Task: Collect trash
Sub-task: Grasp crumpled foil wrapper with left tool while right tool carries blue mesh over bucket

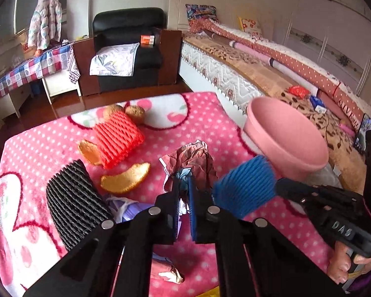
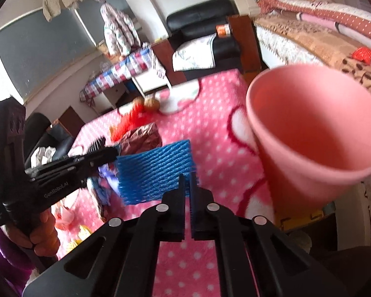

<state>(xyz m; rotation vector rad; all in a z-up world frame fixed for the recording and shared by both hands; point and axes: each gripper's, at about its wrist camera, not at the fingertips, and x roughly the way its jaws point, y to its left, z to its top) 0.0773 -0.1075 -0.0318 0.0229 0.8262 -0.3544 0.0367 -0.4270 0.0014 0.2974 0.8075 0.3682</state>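
Crumpled brown wrapper (image 1: 193, 160) lies on the pink dotted desk (image 1: 49, 153), pinched by the left gripper (image 1: 184, 177), beside the pink bin (image 1: 284, 138), whose inside is hidden. From the right wrist, the bin's visible inner wall is bare, and the right gripper (image 2: 187, 180) is pressed together on a ribbed blue foam sleeve's (image 2: 155, 170) edge.

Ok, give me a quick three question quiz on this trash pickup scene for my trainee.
1. True or false: the right gripper holds the black foam net.
2. What is the left gripper shut on? A an orange peel; B the crumpled brown paper; C a walnut.
3. Fill in: the foam net beside the two walnuts is ___ in colour.
Key: 1 false, it holds the blue foam net. 2 B. 3 red.
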